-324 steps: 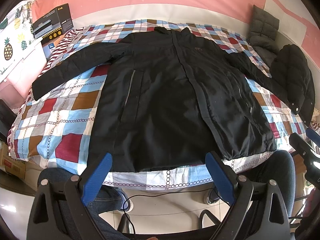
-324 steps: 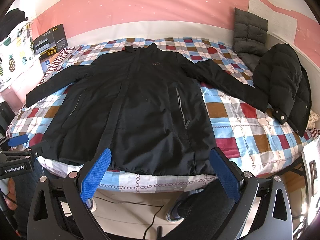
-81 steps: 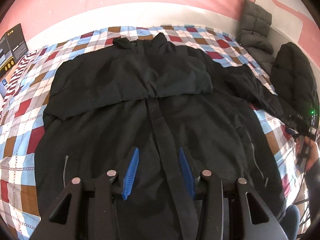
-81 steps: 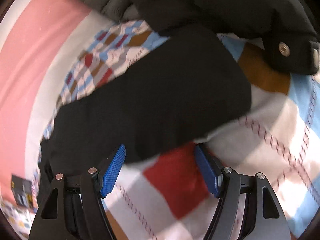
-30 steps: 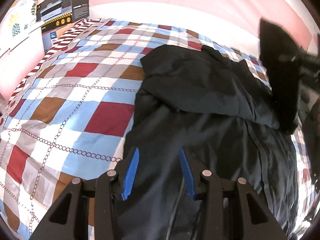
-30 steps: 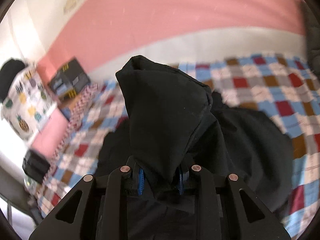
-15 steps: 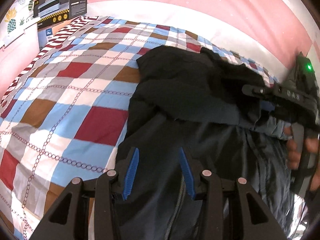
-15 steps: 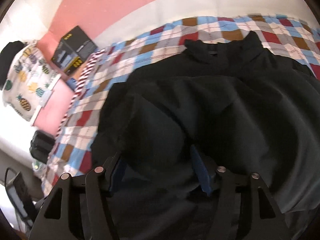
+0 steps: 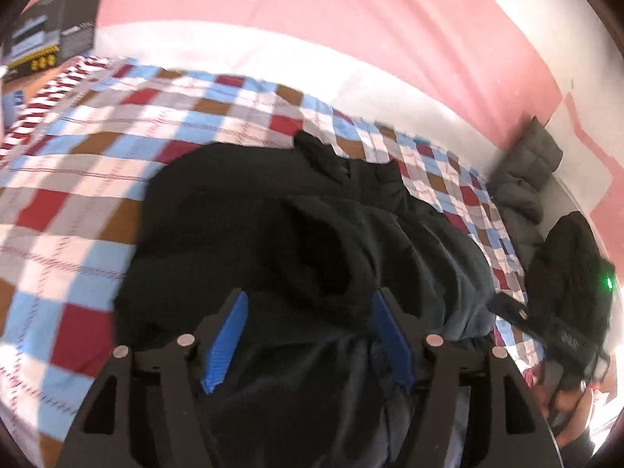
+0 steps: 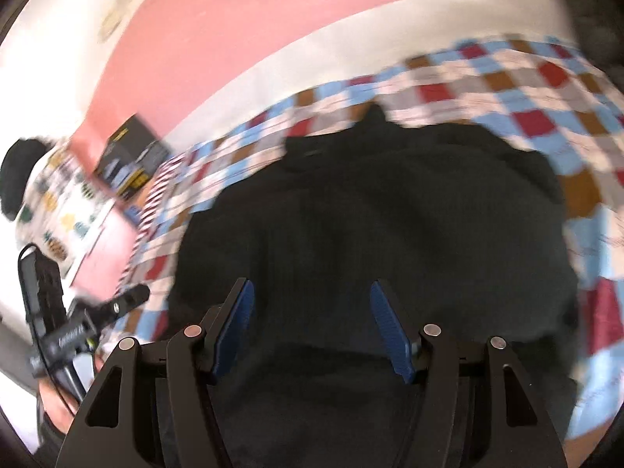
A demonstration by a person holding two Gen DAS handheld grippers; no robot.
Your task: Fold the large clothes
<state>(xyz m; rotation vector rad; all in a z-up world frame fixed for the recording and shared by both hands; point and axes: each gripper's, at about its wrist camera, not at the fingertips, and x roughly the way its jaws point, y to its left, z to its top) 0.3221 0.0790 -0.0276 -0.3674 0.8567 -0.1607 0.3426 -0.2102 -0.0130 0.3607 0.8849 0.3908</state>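
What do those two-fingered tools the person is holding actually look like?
Each is a black plastic frame with silver screw heads and two ribbed blue finger pads. The left gripper and right gripper look alike; one handle carries white lettering, another a green light.

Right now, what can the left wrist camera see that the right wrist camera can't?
Only the left wrist view shows the grey quilted cushion against the wall and a second dark padded jacket at the bed's far right. Only the right wrist view shows the pineapple-print cloth. Both show the black coat on the checked bedspread, the black box, and an open blue-padded claw: the left claw, its jaws opening, and the right claw.
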